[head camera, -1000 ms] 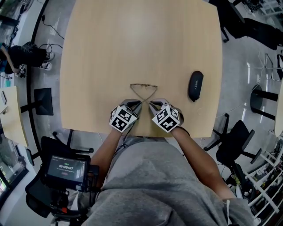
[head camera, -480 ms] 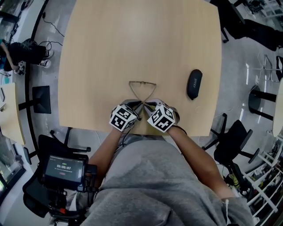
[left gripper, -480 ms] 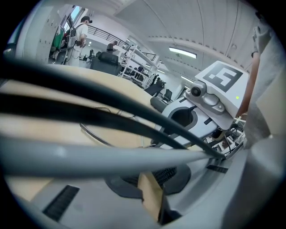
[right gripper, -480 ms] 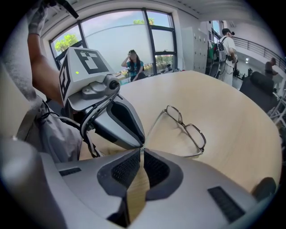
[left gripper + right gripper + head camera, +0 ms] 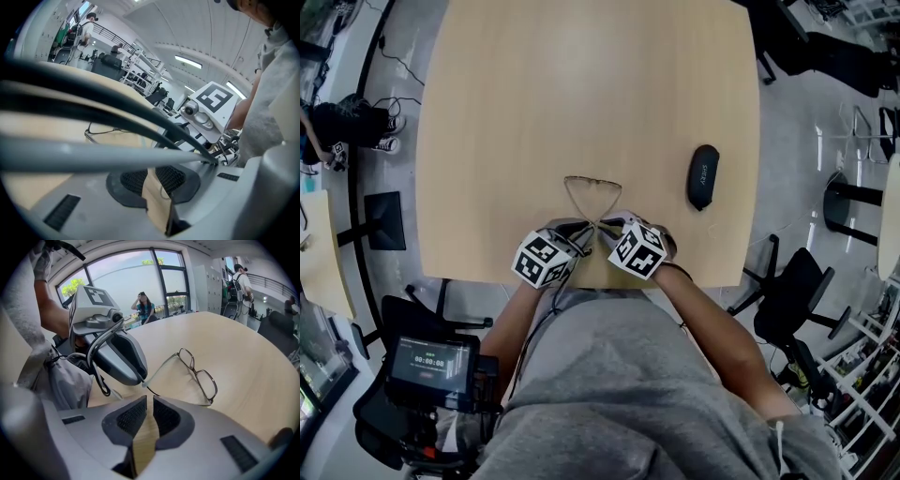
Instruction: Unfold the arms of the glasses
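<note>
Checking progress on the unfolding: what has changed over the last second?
The left tool drew back a little, away from the thin wire-rimmed glasses; the right tool slid slightly left. The glasses and the black oval case stayed where they were, arms still angled inward.

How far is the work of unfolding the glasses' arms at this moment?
Done: both arms of the thin wire-framed glasses already stand away from the lenses, converging to a point on the pale wooden table. In hand: the left gripper pinches one arm tip, and the right gripper, jaws nearly together, seems to hold the other. Remaining: spreading the tips apart until the arms are fully open.
</note>
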{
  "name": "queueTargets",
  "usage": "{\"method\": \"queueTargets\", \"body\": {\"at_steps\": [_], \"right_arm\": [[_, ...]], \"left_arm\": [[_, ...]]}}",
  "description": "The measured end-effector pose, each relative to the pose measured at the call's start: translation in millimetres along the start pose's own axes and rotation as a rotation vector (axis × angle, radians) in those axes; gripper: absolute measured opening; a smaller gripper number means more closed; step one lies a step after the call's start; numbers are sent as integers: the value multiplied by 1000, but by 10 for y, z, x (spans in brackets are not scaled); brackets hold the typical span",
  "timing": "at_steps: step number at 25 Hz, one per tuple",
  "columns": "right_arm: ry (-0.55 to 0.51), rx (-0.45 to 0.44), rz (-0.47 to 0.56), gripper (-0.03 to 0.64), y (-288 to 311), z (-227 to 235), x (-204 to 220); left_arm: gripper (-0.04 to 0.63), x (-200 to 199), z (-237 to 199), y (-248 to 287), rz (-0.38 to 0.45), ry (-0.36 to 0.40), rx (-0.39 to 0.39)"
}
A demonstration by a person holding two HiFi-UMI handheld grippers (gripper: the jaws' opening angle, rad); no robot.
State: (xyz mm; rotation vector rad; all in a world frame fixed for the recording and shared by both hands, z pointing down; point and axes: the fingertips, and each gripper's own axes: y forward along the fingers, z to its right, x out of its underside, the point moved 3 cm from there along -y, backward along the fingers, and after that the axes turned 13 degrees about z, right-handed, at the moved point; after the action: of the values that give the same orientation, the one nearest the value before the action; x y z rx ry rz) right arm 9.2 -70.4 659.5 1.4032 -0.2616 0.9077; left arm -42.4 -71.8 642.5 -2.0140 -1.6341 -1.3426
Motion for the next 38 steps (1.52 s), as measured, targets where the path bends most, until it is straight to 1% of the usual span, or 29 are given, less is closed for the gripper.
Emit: {"method": "queueTargets", "body": {"at_steps": [3,5,7,9,12,14,16,19,23,26,31,38], "right_arm": [[13,-4,-5,29,-61,46,35],[36,3,1,29,-100,68,40],[60,26,19,29,-128,95,5],[68,59,34,29,-124,135,-44],[70,87,44,28,-30,180,-81],[74,85,34,28,66,176,-74],[65,78,3,28,154,141,-52],[44,78,-31,28,220,79,-52],[26,89,-50,28,155,95,-27],[10,86,-74,28,123,65,13],[-3,83,-118,28,44,49,112],[-5,103,-161,28,-89,89,264]], "left_arm": [[32,-26,-3,-46,-2,-9,17],[43,16,-6,-36,-13,-36,35],[46,51,4,-19,-13,-74,47],[46,36,8,-14,1,-85,39],[46,-76,-14,-8,23,-30,6],[46,-130,-71,45,11,12,-10],[46,-106,-156,121,-52,79,-21],[44,21,-257,214,-198,191,-16],[44,92,-268,327,-309,267,16],[43,120,-254,333,-337,265,29],[41,119,-252,330,-320,248,24],[41,118,-238,324,-301,246,18]]}}
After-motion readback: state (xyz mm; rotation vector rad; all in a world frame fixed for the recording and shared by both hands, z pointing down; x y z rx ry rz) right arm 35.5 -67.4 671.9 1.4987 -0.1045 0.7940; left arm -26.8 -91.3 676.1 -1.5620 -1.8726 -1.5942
